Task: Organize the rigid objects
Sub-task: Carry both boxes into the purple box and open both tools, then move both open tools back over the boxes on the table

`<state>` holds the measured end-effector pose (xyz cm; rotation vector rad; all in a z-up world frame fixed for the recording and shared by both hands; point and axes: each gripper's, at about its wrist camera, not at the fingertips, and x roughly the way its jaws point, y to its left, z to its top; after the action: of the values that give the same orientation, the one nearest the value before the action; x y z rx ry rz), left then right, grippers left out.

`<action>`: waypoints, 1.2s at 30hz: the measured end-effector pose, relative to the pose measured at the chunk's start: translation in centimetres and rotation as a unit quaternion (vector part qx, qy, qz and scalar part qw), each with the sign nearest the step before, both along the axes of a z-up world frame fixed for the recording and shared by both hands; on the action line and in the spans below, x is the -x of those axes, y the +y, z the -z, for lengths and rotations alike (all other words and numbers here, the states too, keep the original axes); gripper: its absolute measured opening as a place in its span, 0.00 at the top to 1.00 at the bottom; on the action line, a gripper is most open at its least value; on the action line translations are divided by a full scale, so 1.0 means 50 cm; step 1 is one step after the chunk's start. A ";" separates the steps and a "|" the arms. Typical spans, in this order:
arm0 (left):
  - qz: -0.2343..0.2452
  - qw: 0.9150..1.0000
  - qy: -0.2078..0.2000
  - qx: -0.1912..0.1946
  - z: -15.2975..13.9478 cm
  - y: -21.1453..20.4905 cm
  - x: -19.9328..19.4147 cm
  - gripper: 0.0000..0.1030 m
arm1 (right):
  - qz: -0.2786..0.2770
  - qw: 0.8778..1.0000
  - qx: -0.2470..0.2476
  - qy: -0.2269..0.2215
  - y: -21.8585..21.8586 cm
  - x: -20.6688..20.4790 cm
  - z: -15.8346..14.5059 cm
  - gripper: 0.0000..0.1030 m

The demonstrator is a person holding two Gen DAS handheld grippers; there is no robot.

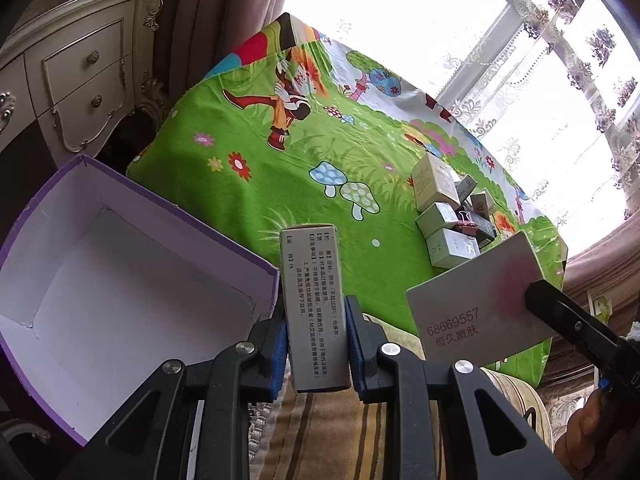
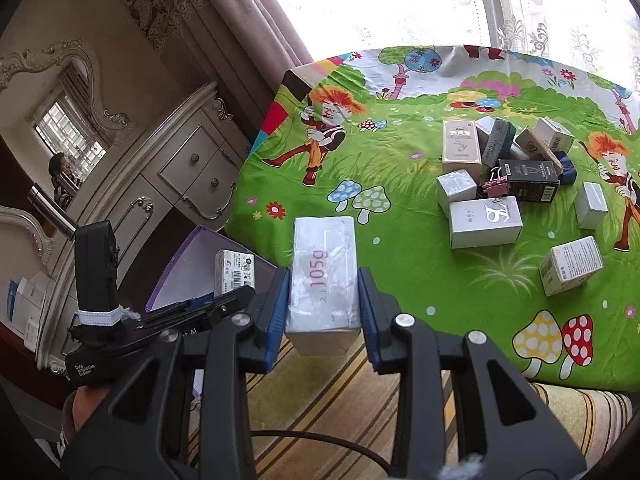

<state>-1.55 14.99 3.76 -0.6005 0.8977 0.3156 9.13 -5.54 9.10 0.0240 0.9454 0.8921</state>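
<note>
My left gripper [image 1: 316, 320] is shut on a narrow grey carton [image 1: 314, 280] printed with black text, held just right of an open purple box [image 1: 120, 264] with a bare white inside. My right gripper [image 2: 324, 284] is shut on a white plastic-wrapped carton [image 2: 324, 268] marked "105g", above the table's near edge. In the left wrist view that white carton [image 1: 476, 304] shows at the right, with one black finger of the right gripper on it. A pile of small cartons [image 2: 500, 176] and a pink binder clip [image 2: 496, 186] lie on the green cartoon tablecloth [image 2: 400, 272].
An ornate cream dresser [image 1: 80, 80] stands behind the purple box. Curtains and a bright window [image 1: 400, 20] back the table. Loose cartons [image 2: 572, 264] lie at the table's right. A striped cushion [image 2: 340, 408] sits below the grippers. A person's hand [image 1: 592, 436] grips the right tool.
</note>
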 end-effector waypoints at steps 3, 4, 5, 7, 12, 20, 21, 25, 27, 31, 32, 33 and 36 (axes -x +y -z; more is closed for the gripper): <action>-0.028 1.000 -0.001 0.001 0.002 0.046 0.029 0.74 | -0.026 1.000 0.002 0.004 0.053 0.019 0.000 0.64; -0.037 0.999 -0.001 0.001 0.003 0.060 0.038 0.74 | -0.036 0.999 0.003 0.005 0.073 0.025 0.001 0.64; -0.045 0.999 -0.001 0.002 0.004 0.074 0.047 0.74 | -0.046 0.999 0.003 0.006 0.092 0.031 0.001 0.64; -0.061 0.998 -0.001 0.006 0.010 0.098 0.063 0.74 | -0.065 0.998 0.002 0.006 0.128 0.045 0.003 0.64; -0.091 0.996 0.002 0.016 0.029 0.144 0.097 0.74 | -0.105 0.994 0.017 0.005 0.217 0.076 0.020 0.64; -0.112 0.993 0.013 0.036 0.063 0.178 0.115 0.73 | -0.138 0.989 0.048 0.015 0.296 0.097 0.067 0.63; -0.113 0.993 0.015 0.037 0.066 0.178 0.115 0.73 | -0.139 0.989 0.053 0.015 0.301 0.098 0.074 0.63; -0.116 0.992 0.029 0.039 0.079 0.176 0.109 0.68 | -0.142 0.987 0.071 0.015 0.306 0.097 0.093 0.62; -0.115 0.992 0.030 0.040 0.080 0.173 0.107 0.62 | -0.138 0.987 0.075 0.017 0.300 0.092 0.099 0.60; -0.114 0.993 0.030 0.026 0.070 0.164 0.100 0.53 | -0.120 0.990 0.078 -0.001 0.272 0.080 0.093 0.52; -0.116 0.993 0.028 0.021 0.066 0.161 0.098 0.49 | -0.113 0.990 0.079 -0.007 0.263 0.075 0.090 0.47; -0.118 0.993 0.026 0.013 0.062 0.157 0.096 0.47 | -0.106 0.991 0.079 -0.013 0.252 0.073 0.086 0.44; -0.111 0.993 0.003 -0.028 0.044 0.134 0.088 0.44 | -0.088 0.992 0.083 -0.038 0.218 0.067 0.072 0.33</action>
<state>-5.93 21.69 1.58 -0.6491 0.8265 0.5419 5.77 5.36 5.49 -0.2361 0.9579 0.9664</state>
